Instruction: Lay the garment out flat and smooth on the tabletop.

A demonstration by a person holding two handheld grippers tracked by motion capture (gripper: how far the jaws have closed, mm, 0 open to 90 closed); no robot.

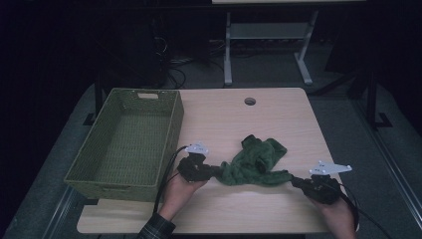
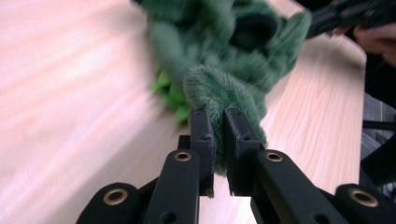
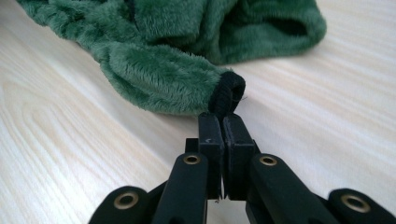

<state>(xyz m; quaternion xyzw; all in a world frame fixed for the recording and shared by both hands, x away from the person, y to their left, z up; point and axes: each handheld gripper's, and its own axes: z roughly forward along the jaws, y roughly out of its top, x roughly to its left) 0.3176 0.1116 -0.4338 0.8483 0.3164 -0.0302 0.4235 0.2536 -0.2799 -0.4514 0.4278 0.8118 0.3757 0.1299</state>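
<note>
A fuzzy dark green garment (image 1: 256, 162) with a black cuff (image 3: 227, 94) lies crumpled on the table (image 1: 234, 114), right of a green basket (image 1: 127, 142). The left gripper (image 1: 211, 171) pinches its plush edge; the right gripper (image 1: 294, 180) pinches the cuff.

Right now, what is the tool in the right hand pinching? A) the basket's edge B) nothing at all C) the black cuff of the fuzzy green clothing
C: the right tool is clamped on the black cuff at the end of the green clothing.
</note>
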